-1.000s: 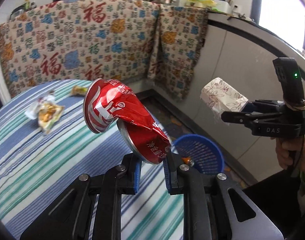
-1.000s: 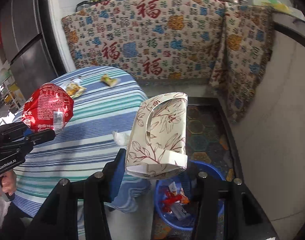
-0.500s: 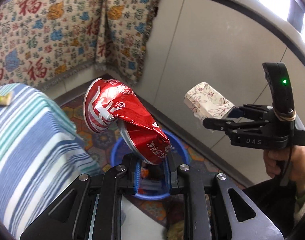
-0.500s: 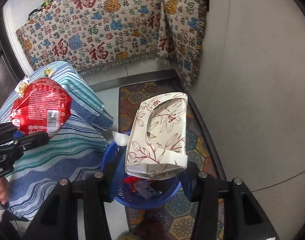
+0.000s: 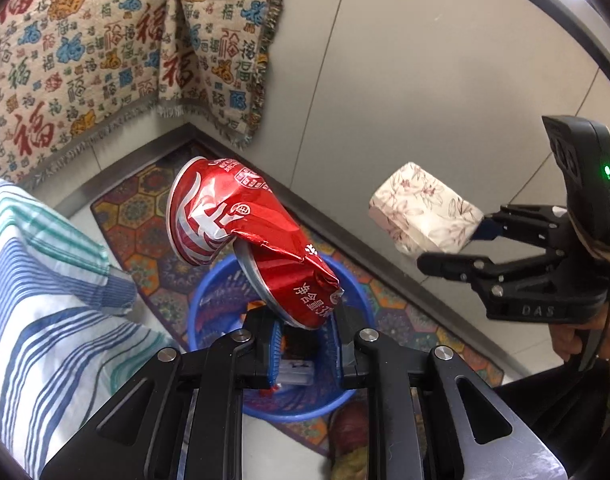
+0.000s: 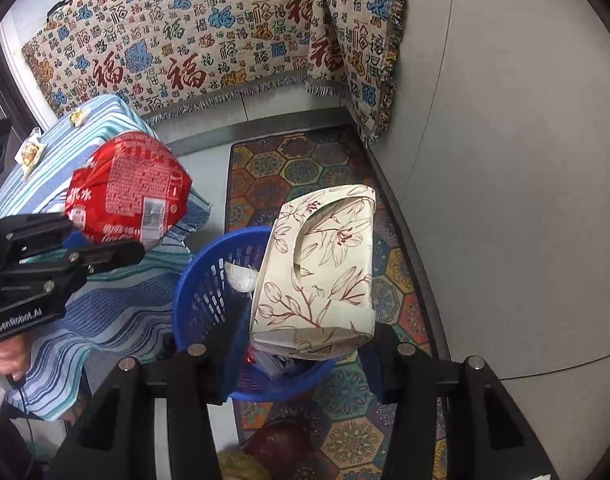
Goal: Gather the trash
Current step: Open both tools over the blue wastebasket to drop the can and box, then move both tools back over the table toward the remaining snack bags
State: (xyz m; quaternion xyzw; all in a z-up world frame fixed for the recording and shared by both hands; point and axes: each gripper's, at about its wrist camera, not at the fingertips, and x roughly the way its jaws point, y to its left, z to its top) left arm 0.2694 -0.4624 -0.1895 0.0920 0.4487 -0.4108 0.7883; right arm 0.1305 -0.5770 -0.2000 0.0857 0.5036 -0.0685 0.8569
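Observation:
My left gripper (image 5: 309, 332) is shut on a crushed red can (image 5: 241, 240), pinching its lower end while it hangs above a blue plastic basket (image 5: 209, 292) on the floor. The same can (image 6: 133, 192) shows in the right wrist view, held by the left gripper (image 6: 105, 248). A cream floral tissue box (image 6: 321, 264) sits clamped in my right gripper (image 6: 301, 344) over the blue basket (image 6: 201, 280), which holds wrappers. From the left wrist camera the floral box (image 5: 421, 208) and the right gripper (image 5: 449, 240) hang to the right of the basket.
A table with a blue and white striped cloth (image 6: 117, 312) stands left of the basket, with small wrappers (image 6: 31, 154) on its far part. A patterned mat (image 6: 301, 160) lies under the basket. A patterned cloth (image 5: 105, 60) drapes the counter; a grey panel (image 6: 525, 160) bounds the right.
Both grippers have moved off the table and downward, and now hang over the blue basket on the floor. The can and the tissue box are still gripped as before.

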